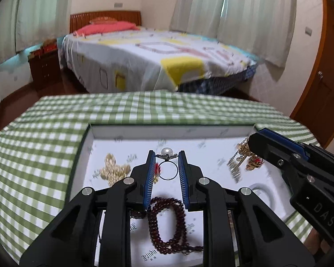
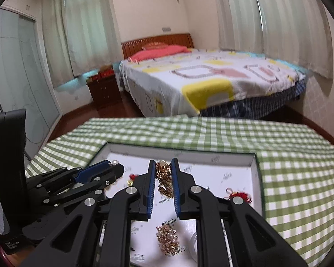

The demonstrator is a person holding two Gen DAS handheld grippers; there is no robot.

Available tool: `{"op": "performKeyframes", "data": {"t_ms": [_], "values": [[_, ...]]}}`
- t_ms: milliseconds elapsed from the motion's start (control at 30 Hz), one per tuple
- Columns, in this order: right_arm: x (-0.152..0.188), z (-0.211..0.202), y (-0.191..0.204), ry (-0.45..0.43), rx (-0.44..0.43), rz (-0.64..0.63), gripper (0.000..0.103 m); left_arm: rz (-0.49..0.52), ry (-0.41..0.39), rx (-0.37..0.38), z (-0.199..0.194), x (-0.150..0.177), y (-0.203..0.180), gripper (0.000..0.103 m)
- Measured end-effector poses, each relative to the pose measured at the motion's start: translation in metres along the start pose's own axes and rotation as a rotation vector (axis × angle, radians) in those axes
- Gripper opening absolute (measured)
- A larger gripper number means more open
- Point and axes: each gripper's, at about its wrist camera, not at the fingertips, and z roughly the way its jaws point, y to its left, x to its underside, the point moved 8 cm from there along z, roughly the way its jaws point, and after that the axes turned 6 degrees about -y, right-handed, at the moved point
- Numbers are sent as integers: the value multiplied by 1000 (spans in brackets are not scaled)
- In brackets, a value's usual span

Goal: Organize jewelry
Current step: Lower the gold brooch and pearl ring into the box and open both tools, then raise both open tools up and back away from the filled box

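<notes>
A white shallow tray (image 1: pixel 144 131) lies on the green checked cloth (image 1: pixel 44 133). My left gripper (image 1: pixel 167 155) is shut on a pearl ring (image 1: pixel 166 152), its band hanging between the pads. My right gripper (image 2: pixel 163 164) is shut on a gold chain piece (image 2: pixel 163 173) that hangs between its pads; in the left wrist view the right gripper (image 1: pixel 253 143) sits over gold jewelry (image 1: pixel 242 155). A dark red bead bracelet (image 1: pixel 167 227), a cream pearl cluster (image 1: pixel 114 171) and a gold bead cluster (image 2: pixel 168 238) lie in the tray.
A red knotted charm (image 2: pixel 239 194) lies at the tray's right (image 2: pixel 258 178). The left gripper's body (image 2: pixel 73 184) shows left in the right wrist view. A bed (image 1: pixel 155 55) and a nightstand (image 1: pixel 44 66) stand beyond the table.
</notes>
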Motion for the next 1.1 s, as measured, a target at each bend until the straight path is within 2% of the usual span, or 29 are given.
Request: {"op": "performKeyframes", "data": {"t_ms": [300,600,767,833,900,967,1100], "values": [[31,30,-8,100,12,14,15,5,91,-19,32,15,6,21],[40,41,-16,153,38,25,15,8,131,-21,45,25,4,21],[43,43,-18,159,39,31,15,21,130,-33,49,26,3,28],[44,43,-19,160,42,32,17,21,133,-32,49,27,2,28],[45,42,-21,160,45,35,23,21,131,-31,49,27,3,34],[45,40,-22,157,50,38,27,16,119,-31,47,25,3,47],[45,35,-27,142,66,46,38,13,112,-26,44,23,4,49]]}}
